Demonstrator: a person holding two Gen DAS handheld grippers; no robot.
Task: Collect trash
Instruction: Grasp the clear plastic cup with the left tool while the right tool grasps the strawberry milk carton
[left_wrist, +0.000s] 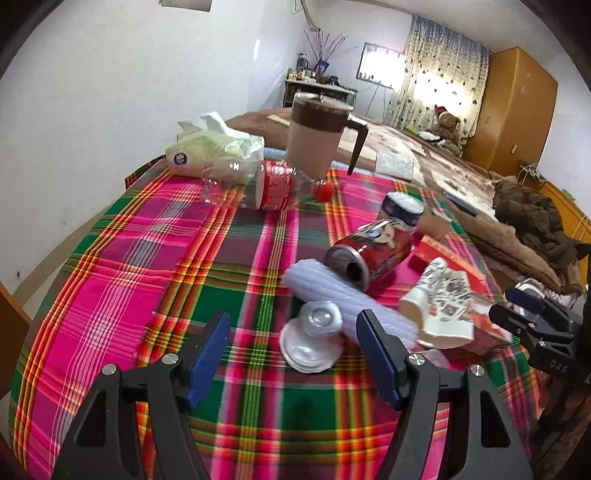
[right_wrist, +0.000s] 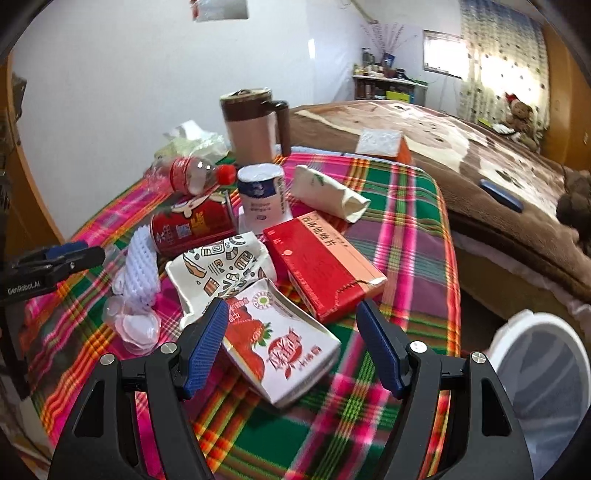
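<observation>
Trash lies on a plaid tablecloth (left_wrist: 147, 266). My left gripper (left_wrist: 291, 338) is open around a clear plastic cup (left_wrist: 312, 339) lying on its side, with white foam netting (left_wrist: 332, 291) behind it. Beyond lie a red can (left_wrist: 369, 254), a crushed patterned paper cup (left_wrist: 439, 306) and an empty plastic bottle (left_wrist: 251, 181). My right gripper (right_wrist: 291, 332) is open over a strawberry milk carton (right_wrist: 284, 343), its fingers on either side. A red box (right_wrist: 325, 266), the paper cup (right_wrist: 218, 269), the can (right_wrist: 192, 225) and a yogurt cup (right_wrist: 260, 195) lie behind.
A white waste bin (right_wrist: 543, 376) stands on the floor right of the table. A brown jug (left_wrist: 317, 136) and a tissue pack (left_wrist: 214, 147) sit at the table's far edge. A bed (right_wrist: 461, 147) runs along the far right. A rolled paper packet (right_wrist: 328, 192) lies beside the yogurt cup.
</observation>
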